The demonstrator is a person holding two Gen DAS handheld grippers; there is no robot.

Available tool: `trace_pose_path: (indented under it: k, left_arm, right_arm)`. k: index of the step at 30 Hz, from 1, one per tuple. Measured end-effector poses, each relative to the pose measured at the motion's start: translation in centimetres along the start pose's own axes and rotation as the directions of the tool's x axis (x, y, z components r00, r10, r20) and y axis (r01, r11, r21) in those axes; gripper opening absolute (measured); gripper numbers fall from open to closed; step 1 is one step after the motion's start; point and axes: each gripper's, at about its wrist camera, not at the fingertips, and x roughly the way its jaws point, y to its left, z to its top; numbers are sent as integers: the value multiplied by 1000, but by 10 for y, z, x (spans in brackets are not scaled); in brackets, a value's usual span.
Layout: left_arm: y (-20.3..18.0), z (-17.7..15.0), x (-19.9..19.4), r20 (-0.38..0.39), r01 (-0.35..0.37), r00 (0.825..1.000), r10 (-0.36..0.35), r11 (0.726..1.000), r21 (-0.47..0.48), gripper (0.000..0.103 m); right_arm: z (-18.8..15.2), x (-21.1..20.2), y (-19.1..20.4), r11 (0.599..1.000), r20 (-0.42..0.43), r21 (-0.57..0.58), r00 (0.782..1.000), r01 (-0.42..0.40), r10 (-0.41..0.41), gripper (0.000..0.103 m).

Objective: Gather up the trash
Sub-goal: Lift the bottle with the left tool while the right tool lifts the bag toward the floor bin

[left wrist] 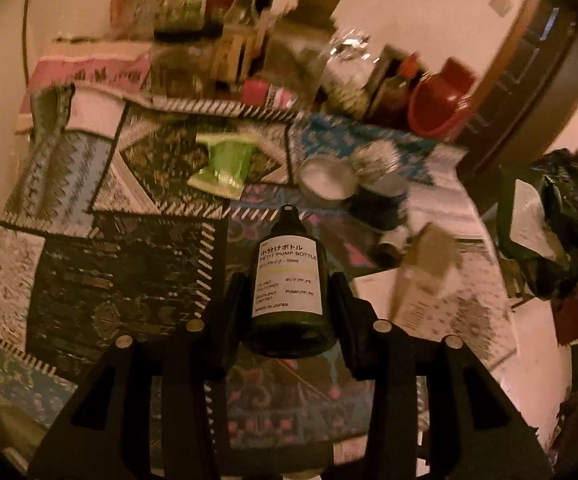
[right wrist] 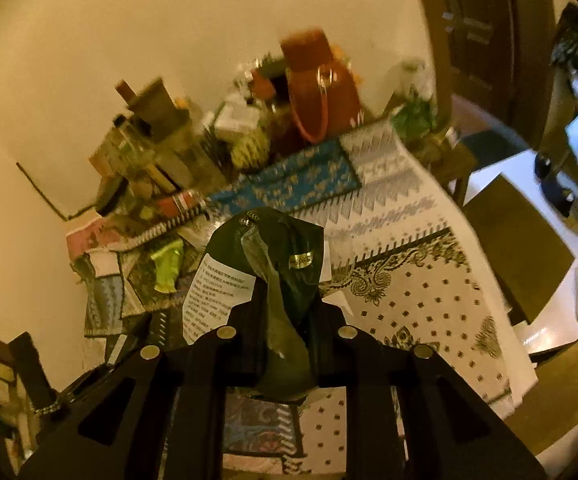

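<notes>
We held the left gripper [left wrist: 287, 300] clamped on a small dark pump bottle [left wrist: 287, 280], its white label facing the camera and its cap pointing away from us, lifted clear above the patchwork cloth [left wrist: 101, 280] that covered the table. The jaws stood at a middling width, pressed against the bottle's sides.

In our right gripper [right wrist: 285, 312] we pinched a crumpled dark plastic pouch [right wrist: 277, 256] with a white printed label [right wrist: 217, 296]; the jaws were narrow and closed on it, and it hung above the table's near edge.

Still lying on the cloth toward the middle were a green wrapper [left wrist: 225, 160] and, to its right, a round silver tin [left wrist: 327, 178] beside a dark jar [left wrist: 377, 196]. Along the far edge against the wall stood a blurred crowd of bottles [left wrist: 245, 28] and a red bucket [left wrist: 441, 100] at the far right corner.
</notes>
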Motion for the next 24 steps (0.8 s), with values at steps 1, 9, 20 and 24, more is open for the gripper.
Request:
trace_pose_path:
  k: [1,9,20,24]
  left_arm:
    - [0,0,-9,14,14,1000,-15,1000,9,41]
    - [-11,-5,-102,148,95,983,-110,990,107,41]
    - [-46,-41,-211,298,84,945,-138,979,188,41]
    - [-65,-66,-239,324,85,935,-142,979,185,41]
  right_arm:
    - [-5,-10,4,1000,20,2,1000,3,-3,15]
    - [-38,-84,27,1000,150,10,989,9,-10,15]
    - [-72,-165,44,993,258,-121,966,0,31,15]
    - [-89,-188,38,986,267,-164,962,-13,57,15]
